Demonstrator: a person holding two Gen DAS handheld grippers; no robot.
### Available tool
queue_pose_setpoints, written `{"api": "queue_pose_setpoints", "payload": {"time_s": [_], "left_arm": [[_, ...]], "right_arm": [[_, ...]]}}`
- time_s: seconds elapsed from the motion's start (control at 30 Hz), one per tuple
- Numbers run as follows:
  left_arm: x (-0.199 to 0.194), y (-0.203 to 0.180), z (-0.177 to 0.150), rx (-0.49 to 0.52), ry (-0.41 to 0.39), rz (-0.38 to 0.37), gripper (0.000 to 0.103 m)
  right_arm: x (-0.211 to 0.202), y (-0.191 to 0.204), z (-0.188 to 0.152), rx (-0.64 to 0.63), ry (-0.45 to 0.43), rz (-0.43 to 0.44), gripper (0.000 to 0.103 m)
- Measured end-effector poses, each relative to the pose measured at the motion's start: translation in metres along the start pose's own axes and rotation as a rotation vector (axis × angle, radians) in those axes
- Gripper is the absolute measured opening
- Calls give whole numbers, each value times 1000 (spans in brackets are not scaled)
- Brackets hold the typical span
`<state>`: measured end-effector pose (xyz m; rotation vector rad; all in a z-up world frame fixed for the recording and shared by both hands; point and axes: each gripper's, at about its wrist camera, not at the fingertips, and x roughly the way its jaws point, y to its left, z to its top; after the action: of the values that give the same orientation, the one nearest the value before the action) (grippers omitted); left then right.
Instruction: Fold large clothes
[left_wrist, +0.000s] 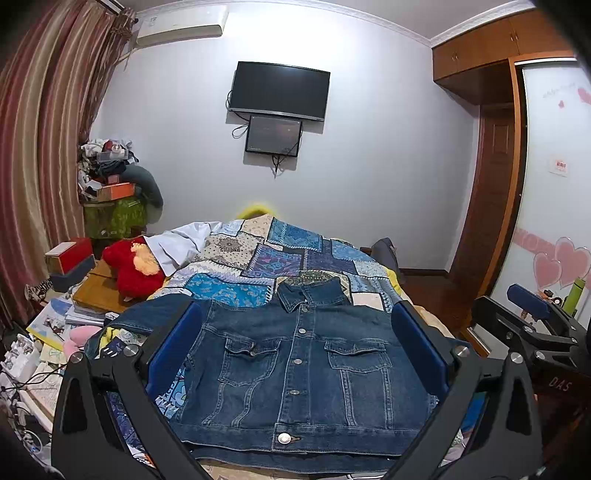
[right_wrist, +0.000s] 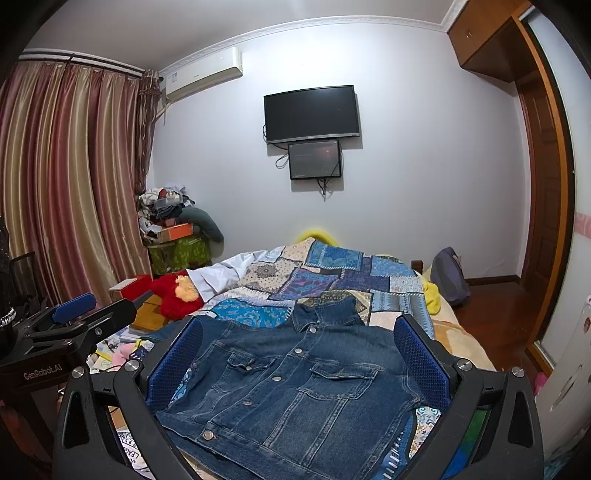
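Note:
A dark blue denim jacket (left_wrist: 295, 373) lies front up on the bed, buttoned, collar towards the far wall, sleeves tucked out of sight; it also shows in the right wrist view (right_wrist: 295, 391). My left gripper (left_wrist: 295, 332) is open, its blue pads wide apart, hovering over the jacket and holding nothing. My right gripper (right_wrist: 299, 343) is also open and empty above the jacket. The right gripper shows at the right edge of the left wrist view (left_wrist: 532, 314); the left gripper shows at the left of the right wrist view (right_wrist: 77, 314).
A blue patchwork quilt (left_wrist: 280, 258) covers the bed. A red plush toy (left_wrist: 129, 269), boxes and books crowd the left side. A pile of clothes (left_wrist: 107, 162) stands by the curtain. A wardrobe (left_wrist: 491, 147) and a backpack (right_wrist: 448, 277) are at right.

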<state>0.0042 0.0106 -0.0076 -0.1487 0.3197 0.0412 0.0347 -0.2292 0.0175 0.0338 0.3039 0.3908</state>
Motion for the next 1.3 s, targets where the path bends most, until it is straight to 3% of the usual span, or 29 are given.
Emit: {"api": "queue_pose_setpoints", "payload": {"time_s": [1.3], "left_arm": [[1, -7, 1, 24, -5, 3, 103]], "right_arm": [[8, -1, -6, -5, -2, -3, 103]]}}
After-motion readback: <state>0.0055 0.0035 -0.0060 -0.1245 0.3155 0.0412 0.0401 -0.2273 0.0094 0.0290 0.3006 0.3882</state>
